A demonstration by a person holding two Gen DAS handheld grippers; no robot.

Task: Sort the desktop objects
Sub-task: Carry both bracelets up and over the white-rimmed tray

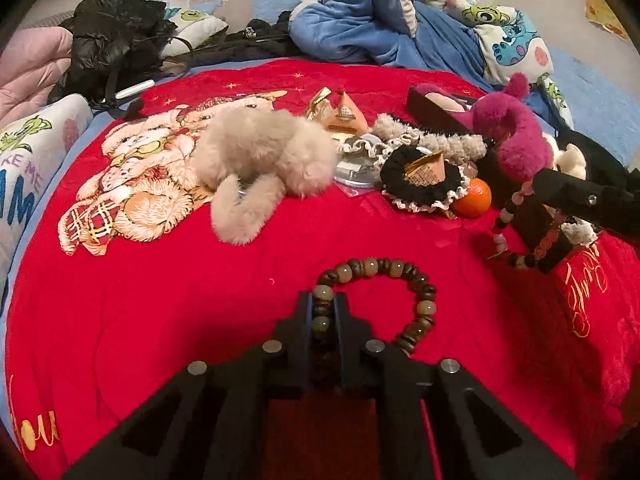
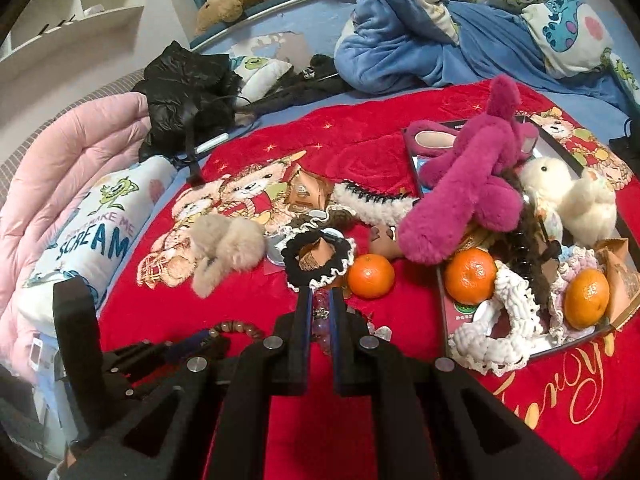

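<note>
Left wrist view: the left gripper [image 1: 323, 304] is clamped tight on a brown bead bracelet [image 1: 416, 280], whose loop lies on the red blanket [image 1: 160, 300] toward 1 o'clock

Right wrist view: the right gripper [image 2: 320, 300] is closed on a pale bead bracelet [image 2: 322, 320]; an orange [image 2: 371, 276] lies at 1 o'clock

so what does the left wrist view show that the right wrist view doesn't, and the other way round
Only the left wrist view shows the whole brown bead bracelet looped on the red blanket, pinched in the left gripper.
Only the right wrist view shows the tray holding two oranges and a white plush.
Both show the beige furry clip, black scrunchie, loose orange and right gripper shut on a pale bead bracelet.
</note>
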